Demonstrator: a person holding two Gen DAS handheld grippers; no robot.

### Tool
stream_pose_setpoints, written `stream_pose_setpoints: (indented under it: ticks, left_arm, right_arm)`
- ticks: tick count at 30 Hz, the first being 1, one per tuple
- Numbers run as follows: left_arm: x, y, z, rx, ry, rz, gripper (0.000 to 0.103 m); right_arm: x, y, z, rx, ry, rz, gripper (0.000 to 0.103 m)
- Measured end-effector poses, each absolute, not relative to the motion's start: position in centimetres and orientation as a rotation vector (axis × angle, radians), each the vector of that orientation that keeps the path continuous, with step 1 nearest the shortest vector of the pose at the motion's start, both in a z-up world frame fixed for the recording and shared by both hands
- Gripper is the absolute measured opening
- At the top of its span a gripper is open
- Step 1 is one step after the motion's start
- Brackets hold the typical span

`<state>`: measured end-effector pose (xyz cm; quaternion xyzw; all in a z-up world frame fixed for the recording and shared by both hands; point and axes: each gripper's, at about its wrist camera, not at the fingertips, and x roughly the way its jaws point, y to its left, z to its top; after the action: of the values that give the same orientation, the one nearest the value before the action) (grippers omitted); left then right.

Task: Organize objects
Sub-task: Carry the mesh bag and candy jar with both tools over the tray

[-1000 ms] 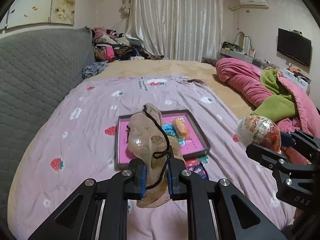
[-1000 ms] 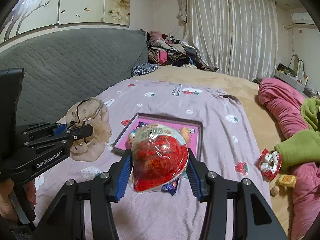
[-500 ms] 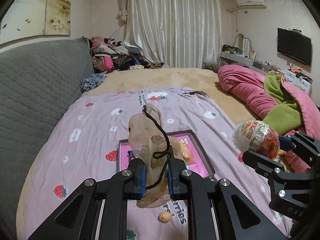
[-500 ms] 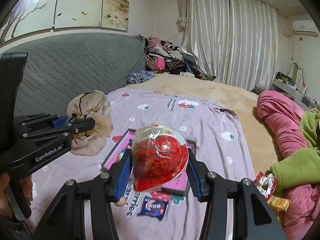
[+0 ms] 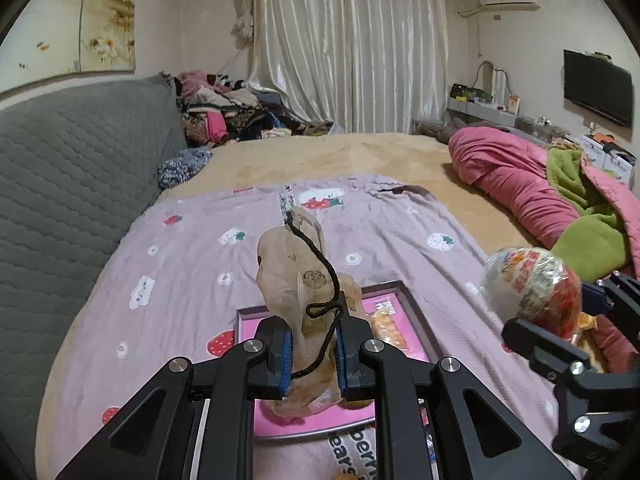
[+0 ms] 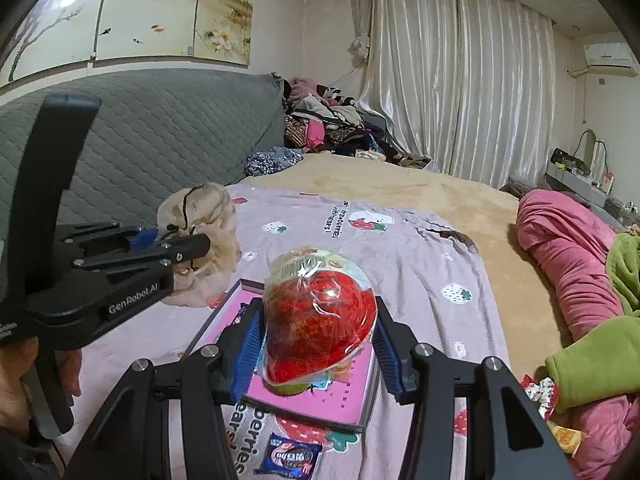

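The left gripper (image 5: 312, 350) is clamped on a crumpled beige drawstring pouch (image 5: 298, 284) at frame centre; the right gripper (image 6: 316, 350) pinches a red-and-white wrapped egg-shaped toy (image 6: 320, 316), both seemingly above the pink tray (image 6: 348, 396).

Lilac blanket (image 5: 400, 240) printed with red strawberries and white flowers; pink-floored tray (image 6: 320, 396) rimmed in dark grey; beige translucent pouch (image 5: 296, 280) crossed by a black cord (image 5: 320, 264); egg-shaped packet (image 6: 320, 312) red below, pale with printing above, under clear glossy wrap; blue snack sachet (image 6: 290, 458) with pink lettering; grey quilted headboard (image 5: 72, 184); tan bedspread (image 5: 340, 160); rose-pink quilt (image 5: 516, 180) beside lime-green fleece (image 5: 588, 240); silvery-white curtains (image 5: 352, 48); black grippers with blue pads (image 6: 246, 356)
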<state>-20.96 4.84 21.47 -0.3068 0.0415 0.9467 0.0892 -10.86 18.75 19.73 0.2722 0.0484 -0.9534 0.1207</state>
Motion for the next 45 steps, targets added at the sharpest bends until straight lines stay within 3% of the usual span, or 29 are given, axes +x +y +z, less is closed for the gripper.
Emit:
stream_pose_setpoints:
  ticks: [28,45]
  left_arm:
    - [-30.5,5.6,6.3,-1.024,0.052,2.756,0.017]
    - [-32.5,6.8,0.4,-1.076,0.016,2.669,0.018]
  right_arm:
    - [-19.7,21.0,6.4,0.930,-0.012,-2.749,0.052]
    - [-22.4,20.3,0.4,1.064,0.053,-2.705,0.052]
